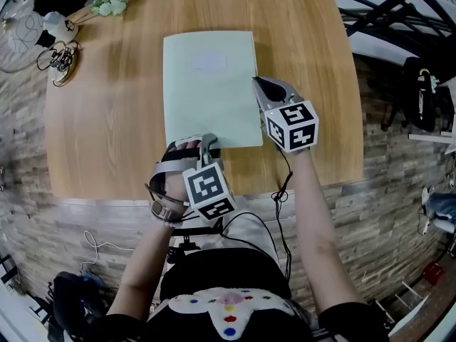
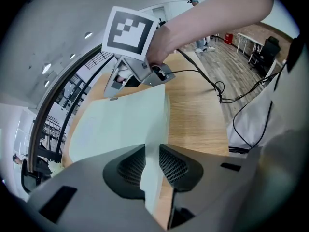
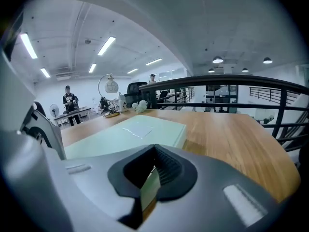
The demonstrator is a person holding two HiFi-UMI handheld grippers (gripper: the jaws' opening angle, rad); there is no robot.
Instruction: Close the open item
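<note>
- Left tool [image 2: 152, 164] and right tool [image 3: 153, 170] both sit at the edges of a pale green book [image 1: 210, 87]. The book lies flat on the wooden counter [image 1: 107, 120] and stretches away ahead of both tips. Its cover looks already down.
- Risk, as a judgement: if the left tool lifts or pulls while clamped, it could raise the cover again or drag the whole book towards the person.
- Risk: the right tool's closed tips rest by the book's right-hand edge. A sideways push from them could slide or skew the book, since nothing else pins it down.
- Risk: a hard pinch could crease the thin near edge.
- Left tool: jaws partly closed, pointing steeply down, gripping the book's near edge. The pale green cover fills the gap between its ribbed pads.
- Right tool: jaws fully closed, angled only slightly down, with the book just ahead and to its left. A pale sliver shows between its pads; it is unclear whether that is pinched cover or only the book seen beyond.
</note>
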